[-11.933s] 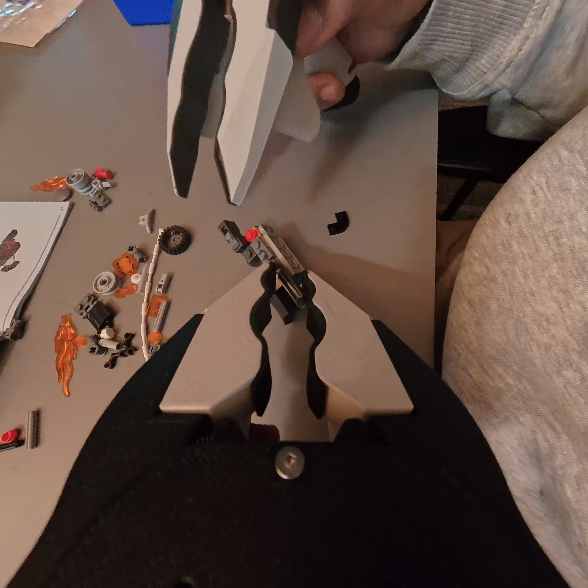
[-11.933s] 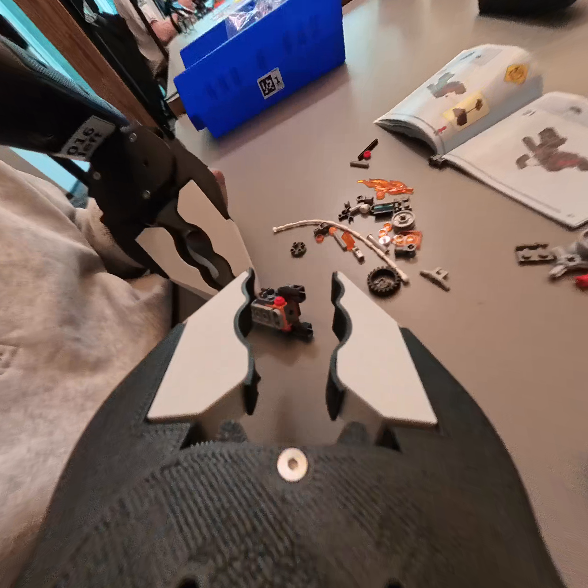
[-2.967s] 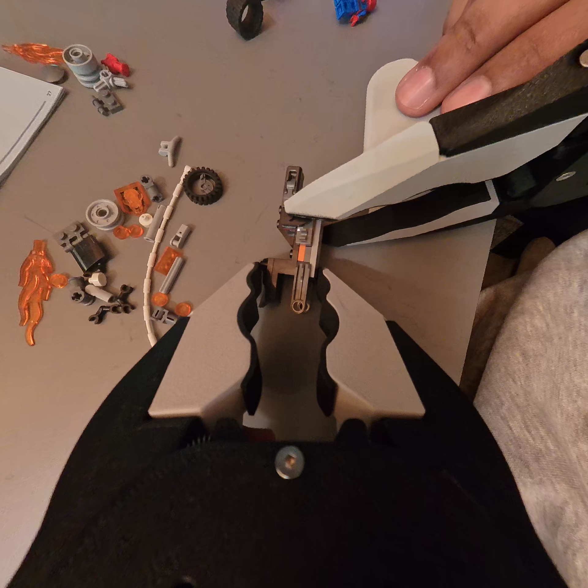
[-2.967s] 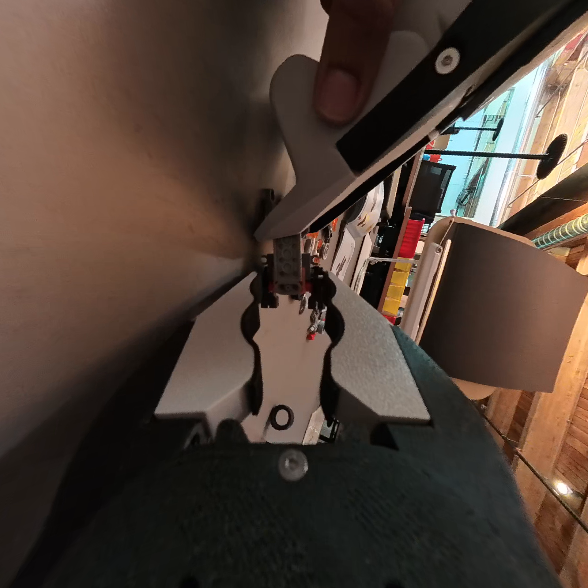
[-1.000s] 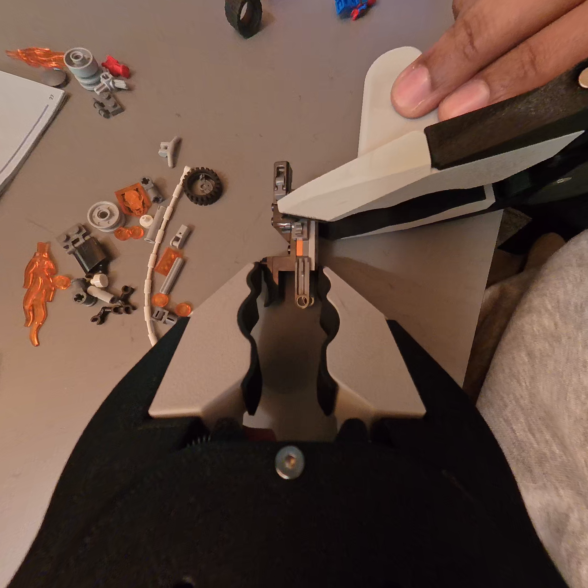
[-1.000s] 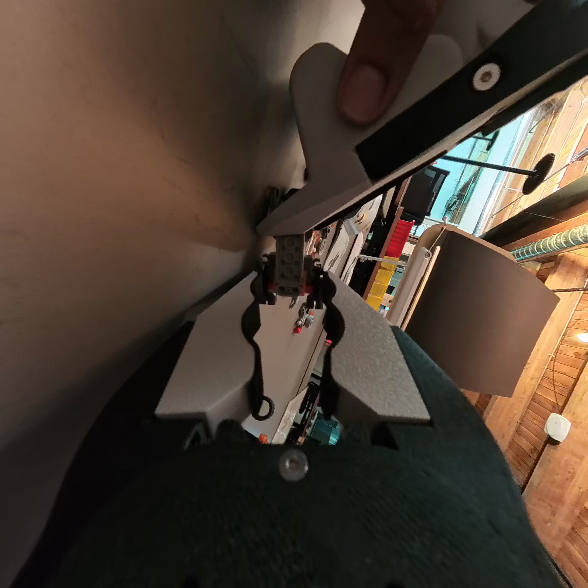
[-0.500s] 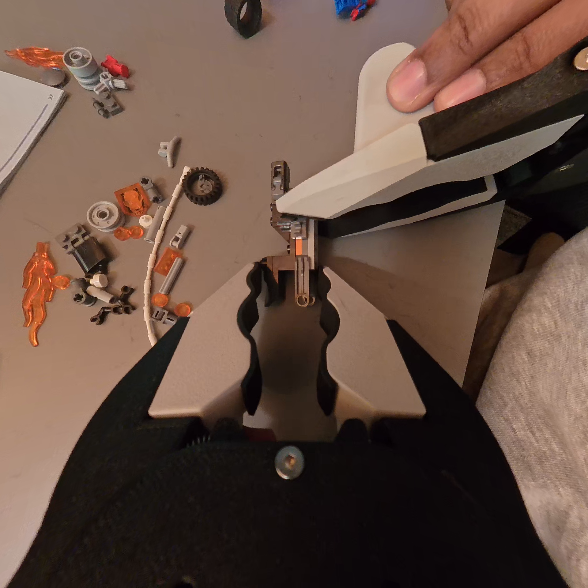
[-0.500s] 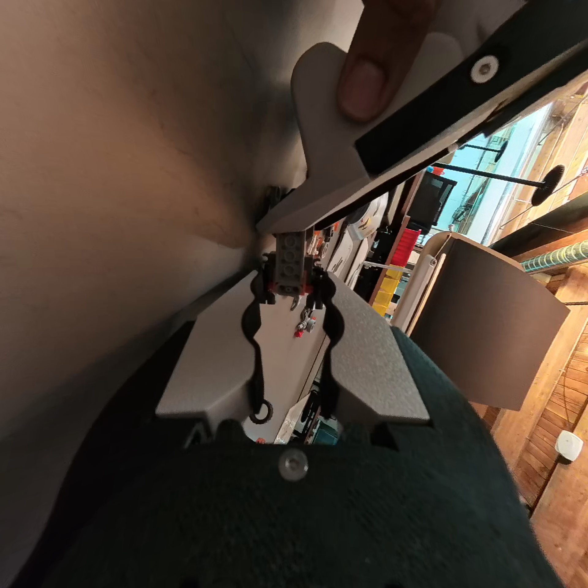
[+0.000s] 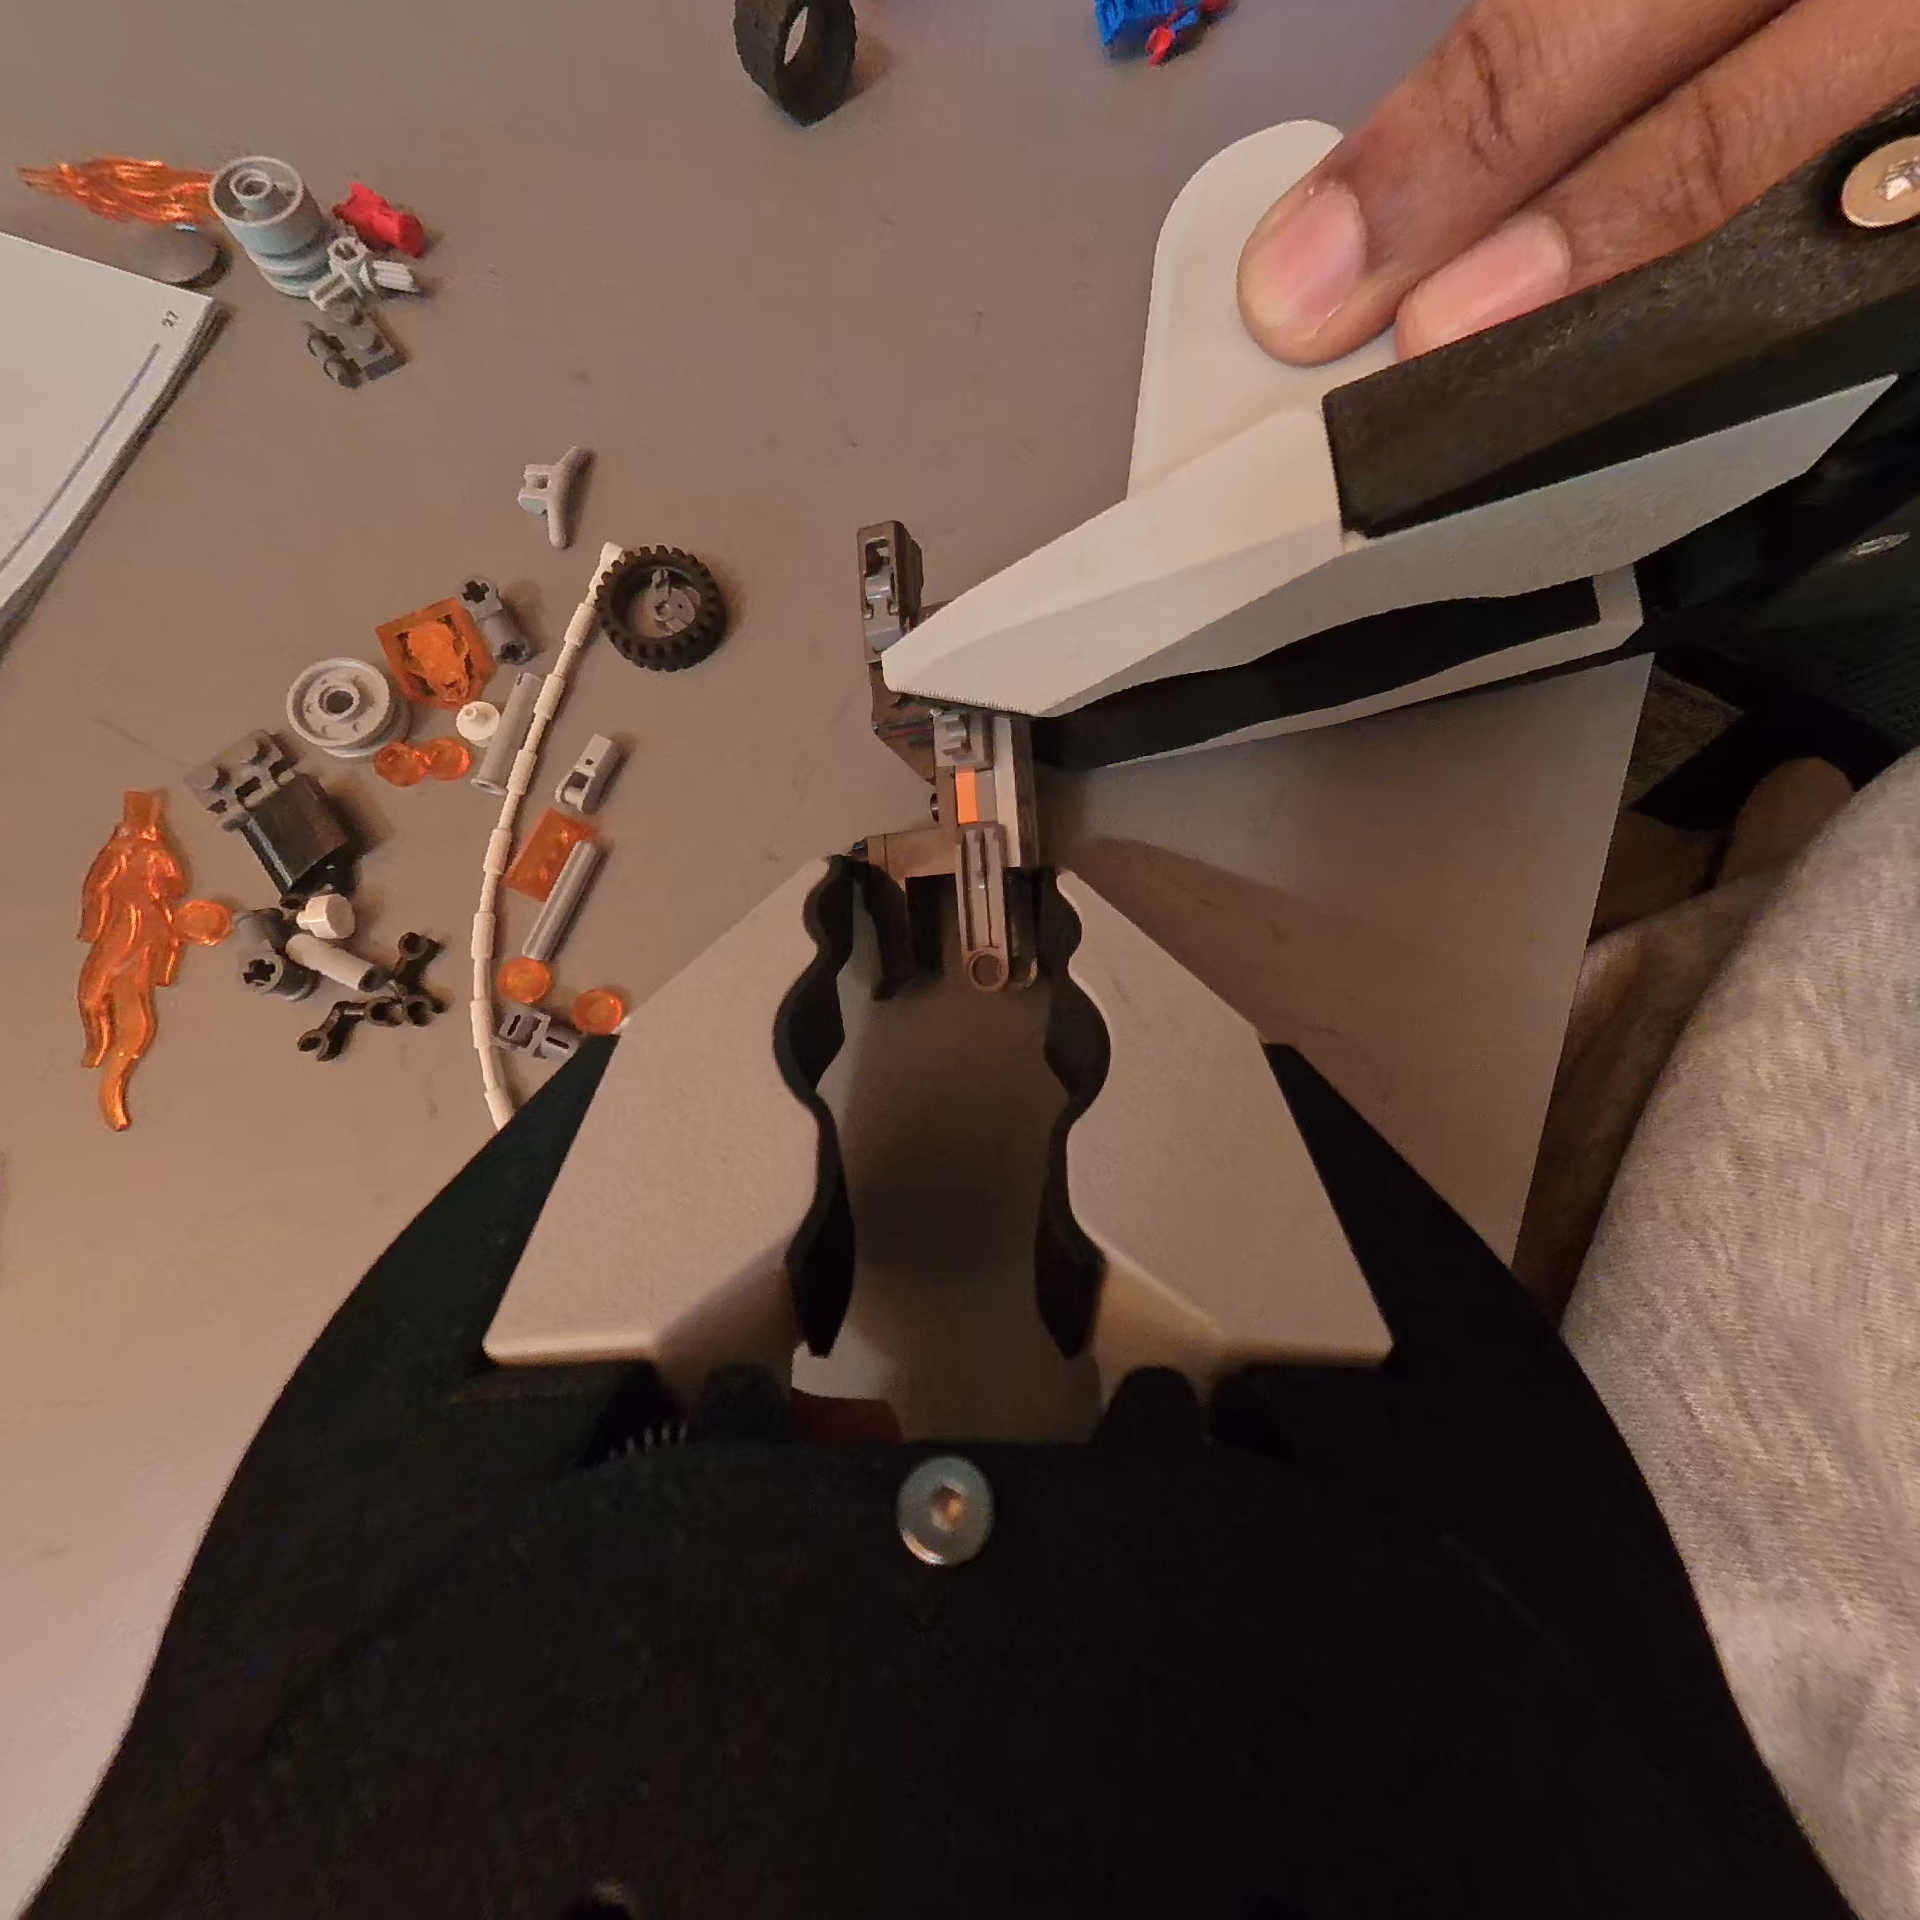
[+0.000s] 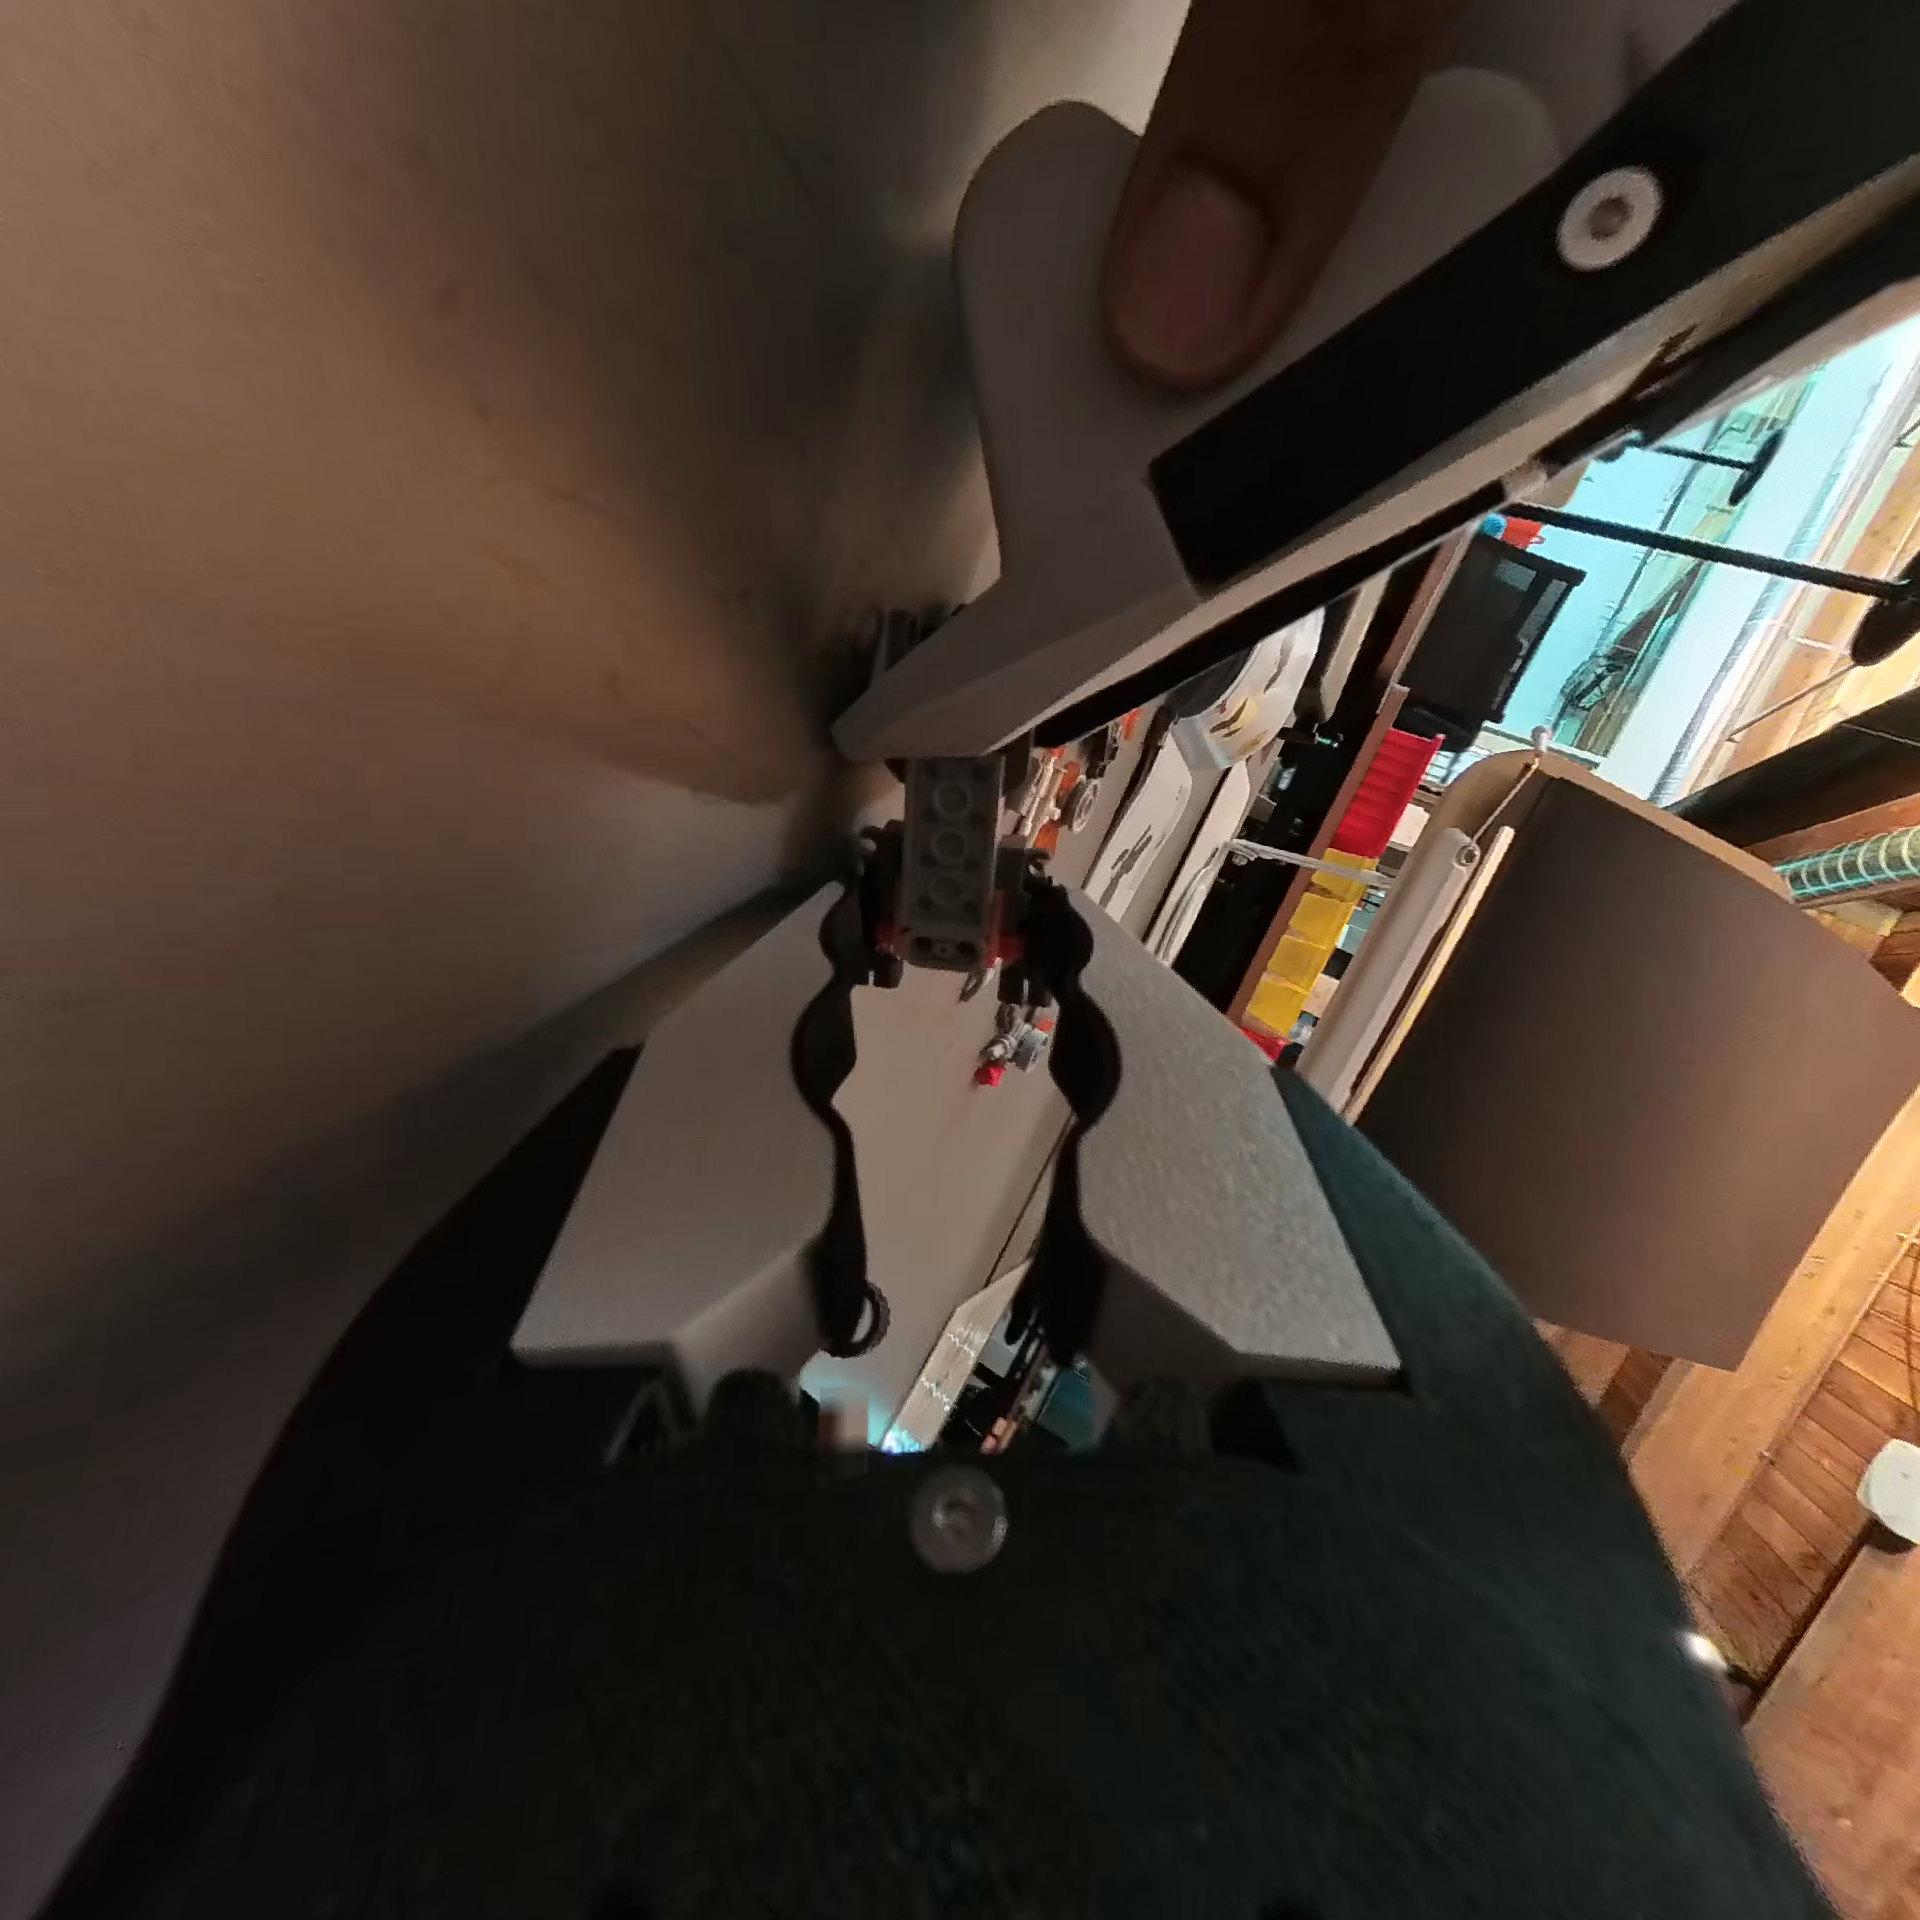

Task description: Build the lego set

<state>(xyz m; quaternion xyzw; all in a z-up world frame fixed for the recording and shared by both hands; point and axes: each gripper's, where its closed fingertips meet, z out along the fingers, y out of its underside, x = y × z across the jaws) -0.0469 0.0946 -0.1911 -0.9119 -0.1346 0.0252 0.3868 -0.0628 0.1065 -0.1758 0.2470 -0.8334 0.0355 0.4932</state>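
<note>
Left wrist view looks down on the grey desk (image 9: 727,312), where the left tool (image 9: 940,914) has its two tips clamped on the near end of a small grey-and-dark lego assembly (image 9: 961,790) with an orange stripe. The right tool (image 9: 935,686) enters from about two o'clock, a person's fingers (image 9: 1455,208) pressed on its white paddle, and its tips close on the far part of the same assembly, whose dark upper end pokes out at twelve o'clock beyond the white tip.

At nine to ten o'clock of the assembly, loose parts lie scattered on the desk: a small black tyre (image 9: 662,607), a white segmented hose (image 9: 530,831), a grey wheel hub (image 9: 340,707), a transparent orange flame (image 9: 130,945), and small grey pins and orange studs. A larger black tyre (image 9: 795,47) lies at the top edge, at about eleven o'clock. A booklet corner (image 9: 73,405) shows at the left edge.

Right wrist view is tilted and dim; its own tool (image 10: 940,935) grips the assembly (image 10: 948,873) by a grey studded plate, apparently at both sides, while the other tool (image 10: 904,727) meets it from one o'clock.
</note>
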